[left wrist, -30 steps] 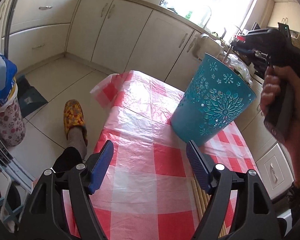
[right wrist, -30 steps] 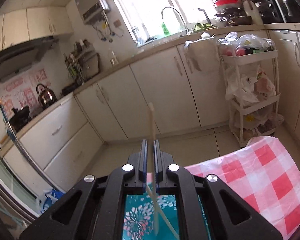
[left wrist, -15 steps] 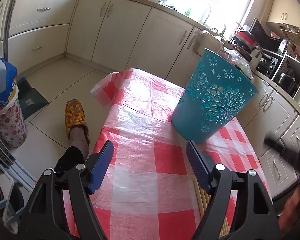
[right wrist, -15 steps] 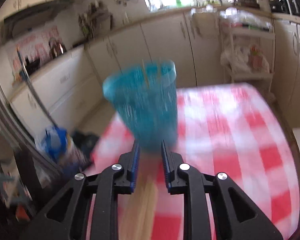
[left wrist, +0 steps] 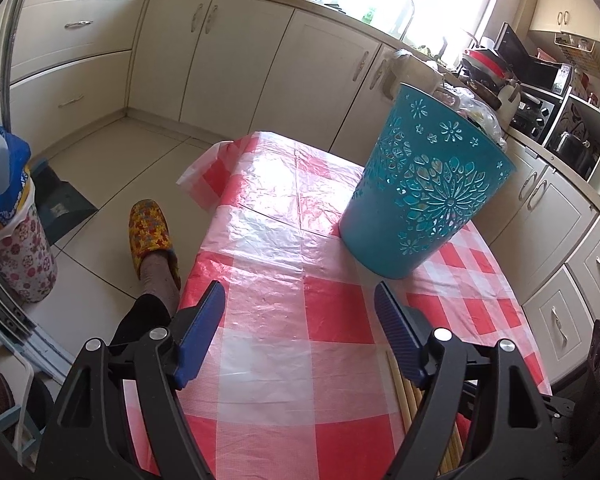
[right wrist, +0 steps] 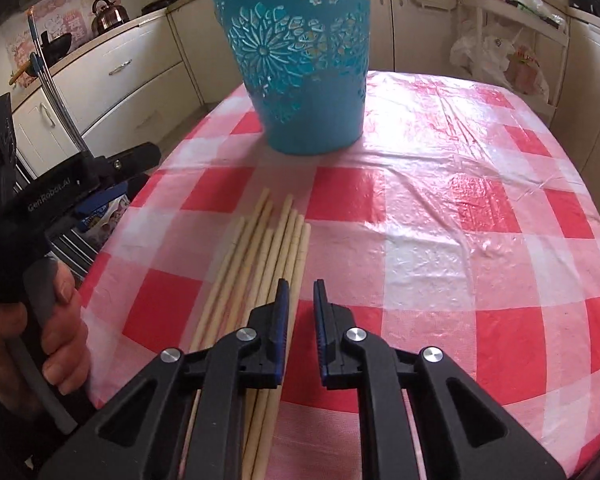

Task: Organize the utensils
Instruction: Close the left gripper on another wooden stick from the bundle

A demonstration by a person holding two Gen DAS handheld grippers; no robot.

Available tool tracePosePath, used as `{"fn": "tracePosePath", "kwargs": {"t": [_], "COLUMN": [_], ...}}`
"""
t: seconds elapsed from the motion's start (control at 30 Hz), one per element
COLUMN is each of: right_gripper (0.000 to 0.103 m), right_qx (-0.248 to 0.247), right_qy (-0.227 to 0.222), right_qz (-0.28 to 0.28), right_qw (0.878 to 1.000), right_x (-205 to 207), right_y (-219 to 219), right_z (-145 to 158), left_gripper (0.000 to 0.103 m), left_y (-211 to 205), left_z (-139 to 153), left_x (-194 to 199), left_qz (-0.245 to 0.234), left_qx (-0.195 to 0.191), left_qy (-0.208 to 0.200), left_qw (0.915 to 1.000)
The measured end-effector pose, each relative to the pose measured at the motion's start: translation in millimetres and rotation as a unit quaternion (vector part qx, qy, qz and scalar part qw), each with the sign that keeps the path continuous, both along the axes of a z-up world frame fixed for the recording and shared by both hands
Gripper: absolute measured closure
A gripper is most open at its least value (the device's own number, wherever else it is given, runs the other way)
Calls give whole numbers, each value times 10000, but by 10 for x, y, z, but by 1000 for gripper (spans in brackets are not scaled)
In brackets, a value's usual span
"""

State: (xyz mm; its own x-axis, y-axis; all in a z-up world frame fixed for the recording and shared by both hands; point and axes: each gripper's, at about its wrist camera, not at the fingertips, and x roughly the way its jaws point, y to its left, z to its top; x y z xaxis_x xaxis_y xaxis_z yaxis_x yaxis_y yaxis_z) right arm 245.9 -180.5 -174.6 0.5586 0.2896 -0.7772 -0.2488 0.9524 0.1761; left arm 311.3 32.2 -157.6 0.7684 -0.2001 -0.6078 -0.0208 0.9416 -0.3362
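A teal cut-out bucket [right wrist: 300, 60] stands on the red-and-white checked table [right wrist: 460, 208]; it also shows in the left wrist view [left wrist: 420, 196]. Several pale wooden chopsticks [right wrist: 268, 256] lie side by side on the cloth in front of it, and their ends show in the left wrist view [left wrist: 404, 392]. My right gripper [right wrist: 301, 288] hovers low over the near right side of the chopsticks, jaws slightly apart and empty. My left gripper [left wrist: 300, 300] is wide open and empty above the table's near left part; it also shows in the right wrist view [right wrist: 60, 192].
Cream kitchen cabinets [left wrist: 228, 60] run around the room. A floral bin with a blue bag [left wrist: 8, 216] stands on the floor at left, near a foot in a patterned slipper [left wrist: 150, 232]. A white rack with bags [right wrist: 508, 40] stands behind the table.
The right gripper held one chopstick over the bucket, let it go, and swung back down to the chopsticks on the table. The left gripper has stayed still.
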Motion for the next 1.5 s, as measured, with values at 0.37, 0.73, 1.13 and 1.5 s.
{"fn": "tracePosePath", "kwargs": {"t": [0.37,0.73,1.13,1.5], "right_gripper": [95,95,95,95], "right_qx": [-240,353,248,293], "right_qy": [-82,-44,-115,-103], "right_qz": [-53,-148,-98,-71], "right_qw": [9997,9993,9996,9995], "right_x": [74,94,83,87], "right_y": [-79,-334,-285,-303], "right_z": [-1,-32,-31,-38], "left_gripper": [29,32,46,97], "left_y": [-377,-860,-985,-1024], "left_z": [19,-154,-138,-132], "left_x": [-2,-70,-75,45], "left_qz": [-796,-1183,-1211,-2488], "left_qx": [702,1600,2161,1770], "left_qy": [491,1019,1061,935], "left_qw": [9931,9747,9630,9476]}}
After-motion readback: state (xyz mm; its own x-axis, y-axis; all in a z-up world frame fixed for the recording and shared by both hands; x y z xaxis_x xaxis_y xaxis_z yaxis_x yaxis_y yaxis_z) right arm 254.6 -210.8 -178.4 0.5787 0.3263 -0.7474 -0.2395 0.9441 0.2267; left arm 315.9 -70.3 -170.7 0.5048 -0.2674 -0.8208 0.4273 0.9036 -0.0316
